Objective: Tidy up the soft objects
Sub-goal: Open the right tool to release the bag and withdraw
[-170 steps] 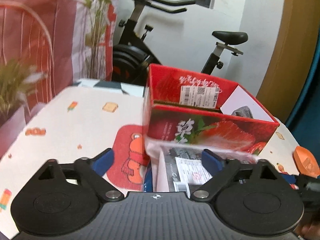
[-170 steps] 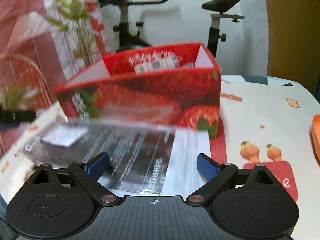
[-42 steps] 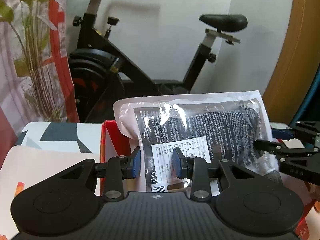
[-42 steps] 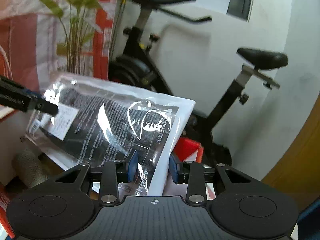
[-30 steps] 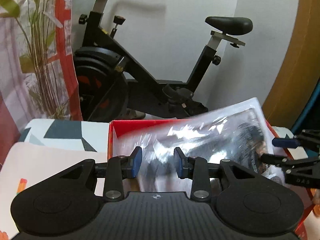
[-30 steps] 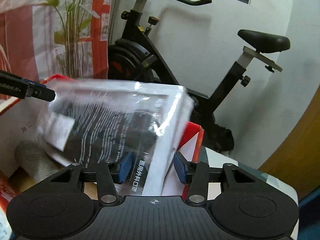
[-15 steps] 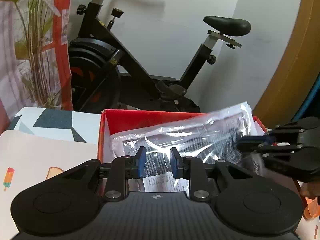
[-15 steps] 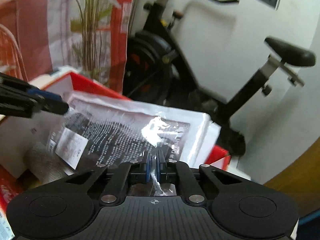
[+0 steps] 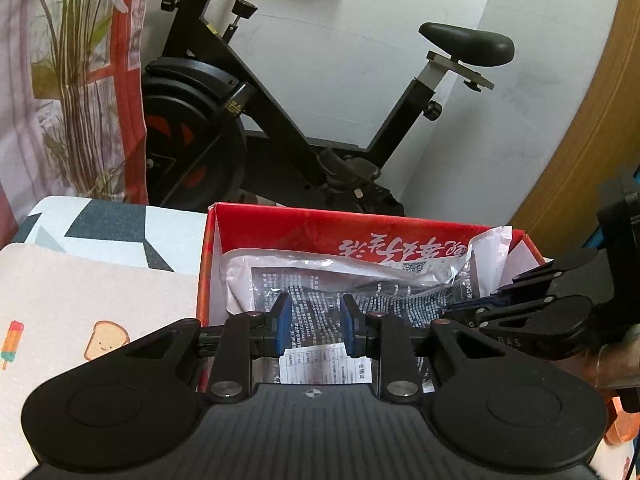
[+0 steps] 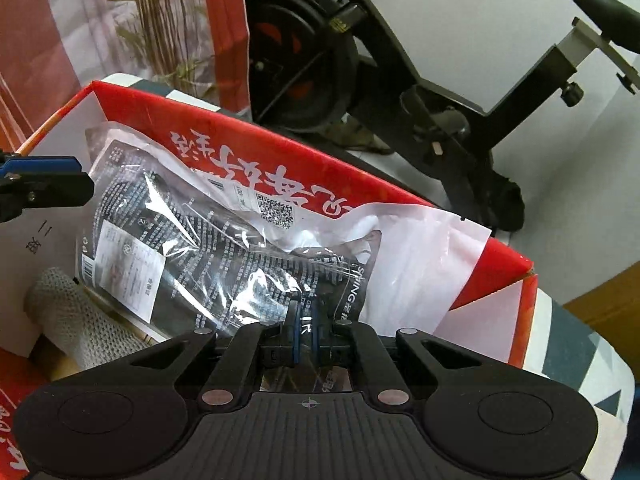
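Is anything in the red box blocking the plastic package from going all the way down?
Partly. A grey knitted item already lies on the floor of the red box, under the plastic package's lower left end. The package's white upper corner leans on the box's far wall, above the rim. Nothing else visible blocks it.

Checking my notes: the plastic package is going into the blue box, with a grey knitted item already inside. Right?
Not quite: the box is red, not blue, as the right wrist view shows. The plastic package is going into it, and a grey knitted item is already inside.
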Demonstrator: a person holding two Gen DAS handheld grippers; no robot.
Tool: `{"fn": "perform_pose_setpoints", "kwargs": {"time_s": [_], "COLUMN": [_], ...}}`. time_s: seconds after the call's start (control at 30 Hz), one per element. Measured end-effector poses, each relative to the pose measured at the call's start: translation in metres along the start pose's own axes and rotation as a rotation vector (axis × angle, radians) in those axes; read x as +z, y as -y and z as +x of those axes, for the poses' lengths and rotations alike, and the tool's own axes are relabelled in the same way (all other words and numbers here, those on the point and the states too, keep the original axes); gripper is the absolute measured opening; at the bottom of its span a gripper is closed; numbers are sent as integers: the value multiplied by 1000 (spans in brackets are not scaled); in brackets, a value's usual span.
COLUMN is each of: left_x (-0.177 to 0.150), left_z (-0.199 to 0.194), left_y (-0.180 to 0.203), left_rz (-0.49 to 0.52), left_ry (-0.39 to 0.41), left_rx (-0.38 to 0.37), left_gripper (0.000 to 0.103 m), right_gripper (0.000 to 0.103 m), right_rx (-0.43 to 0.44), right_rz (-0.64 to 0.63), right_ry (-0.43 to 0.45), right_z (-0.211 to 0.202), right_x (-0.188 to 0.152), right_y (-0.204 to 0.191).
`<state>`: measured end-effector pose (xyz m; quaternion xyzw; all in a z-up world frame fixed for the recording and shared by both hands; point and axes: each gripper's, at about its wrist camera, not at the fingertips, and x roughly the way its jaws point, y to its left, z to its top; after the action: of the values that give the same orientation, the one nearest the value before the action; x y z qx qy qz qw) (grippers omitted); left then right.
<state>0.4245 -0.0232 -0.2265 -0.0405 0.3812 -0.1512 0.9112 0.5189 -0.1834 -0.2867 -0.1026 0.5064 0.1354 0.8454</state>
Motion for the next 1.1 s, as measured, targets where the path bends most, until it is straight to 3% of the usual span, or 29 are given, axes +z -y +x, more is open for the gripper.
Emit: {"fn": "perform_pose_setpoints", "kwargs": {"time_s": [0.27,0.5,0.57,0.63,0.77,0.9,0.93,1.1], "left_x": [-1,-3,-4,-5,-13,-26,-29,-51], "left_z": [-9,-31,-40,-50,-72,-94,-100,-125], "left_y": [10,28,32,36,44,51,52,59], "left_rz": [52,135,146,161,181,203,205,225], "left_ry": [35,69,76,87,111,133,138,148], "left_rx": [36,82,89,94,99,91,89,90], "left_gripper": [28,29,32,42,64,95,100,103], "right_gripper": [8,21,29,48,71,101,103,103], "right_rx": [-12,-28,-27,-35,-39,-47,-51,-58], "right_rz": [17,67,92,120,187,211,216,230], "right_ry": [54,114,134,162,230,264,273,332], "right_z": [-24,-65,-77,-88,-112,-127,-131,-150], "right_x": [-4,-22,-30,-38,-59,-80,-85,-114], "right_y": [-5,-2,0,1,3,-3,-5,-18]}}
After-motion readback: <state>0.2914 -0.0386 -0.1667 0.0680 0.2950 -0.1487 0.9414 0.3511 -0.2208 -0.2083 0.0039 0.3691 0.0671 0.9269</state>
